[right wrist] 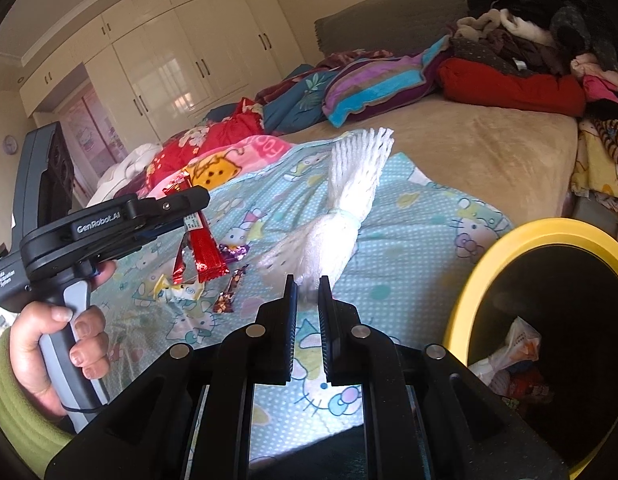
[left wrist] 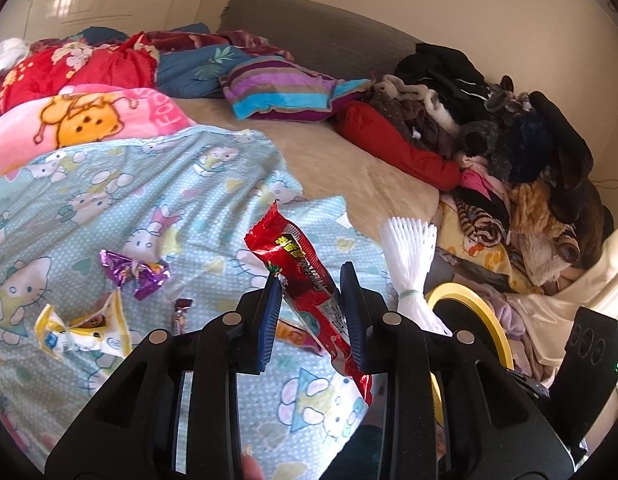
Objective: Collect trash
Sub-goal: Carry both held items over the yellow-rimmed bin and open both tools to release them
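Note:
My left gripper (left wrist: 311, 276) is shut on a long red snack wrapper (left wrist: 305, 276) and holds it above the Hello Kitty blanket (left wrist: 129, 200). It also shows in the right wrist view (right wrist: 181, 204), with the red wrapper (right wrist: 205, 248) hanging from it. My right gripper (right wrist: 308, 280) is shut on a white foam fruit net (right wrist: 349, 200), also seen in the left wrist view (left wrist: 409, 264). The yellow-rimmed trash bin (right wrist: 481, 264) stands at the right, with trash inside. A purple candy wrapper (left wrist: 135, 274), a yellow-white wrapper (left wrist: 83, 330) and a small dark wrapper (left wrist: 182, 312) lie on the blanket.
A pile of clothes (left wrist: 509, 152) sits on the bed's right side. Folded quilts and a striped pillow (left wrist: 285, 88) lie at the back. White wardrobes (right wrist: 181, 64) stand beyond the bed. The bin rim (left wrist: 469, 300) is right of my left gripper.

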`<state>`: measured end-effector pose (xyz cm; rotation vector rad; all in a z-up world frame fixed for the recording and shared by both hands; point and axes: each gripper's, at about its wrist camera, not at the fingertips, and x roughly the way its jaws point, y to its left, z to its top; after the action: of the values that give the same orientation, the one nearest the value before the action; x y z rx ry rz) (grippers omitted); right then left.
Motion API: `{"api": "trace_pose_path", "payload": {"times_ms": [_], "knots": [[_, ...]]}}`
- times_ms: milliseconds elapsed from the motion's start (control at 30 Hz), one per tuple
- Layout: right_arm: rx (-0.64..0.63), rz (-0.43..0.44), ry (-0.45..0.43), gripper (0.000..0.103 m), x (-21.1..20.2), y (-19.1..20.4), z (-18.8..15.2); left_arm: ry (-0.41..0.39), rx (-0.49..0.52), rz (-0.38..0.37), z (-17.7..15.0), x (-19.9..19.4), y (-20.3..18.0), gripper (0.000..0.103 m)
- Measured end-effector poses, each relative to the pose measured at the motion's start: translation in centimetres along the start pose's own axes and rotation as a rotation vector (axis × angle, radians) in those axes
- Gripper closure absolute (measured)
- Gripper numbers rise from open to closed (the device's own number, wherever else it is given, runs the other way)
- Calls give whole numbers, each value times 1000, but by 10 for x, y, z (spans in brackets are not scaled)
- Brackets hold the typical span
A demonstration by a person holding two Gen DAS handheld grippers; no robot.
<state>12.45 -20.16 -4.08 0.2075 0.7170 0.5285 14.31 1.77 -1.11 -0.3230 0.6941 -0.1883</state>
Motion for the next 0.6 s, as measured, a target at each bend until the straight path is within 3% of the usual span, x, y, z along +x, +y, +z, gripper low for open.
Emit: {"api": "trace_pose_path", "payload": {"times_ms": [600], "knots": [[75,-72,-52,92,-23,-42,2,53,102,-65,-20,13,-52,80]]}}
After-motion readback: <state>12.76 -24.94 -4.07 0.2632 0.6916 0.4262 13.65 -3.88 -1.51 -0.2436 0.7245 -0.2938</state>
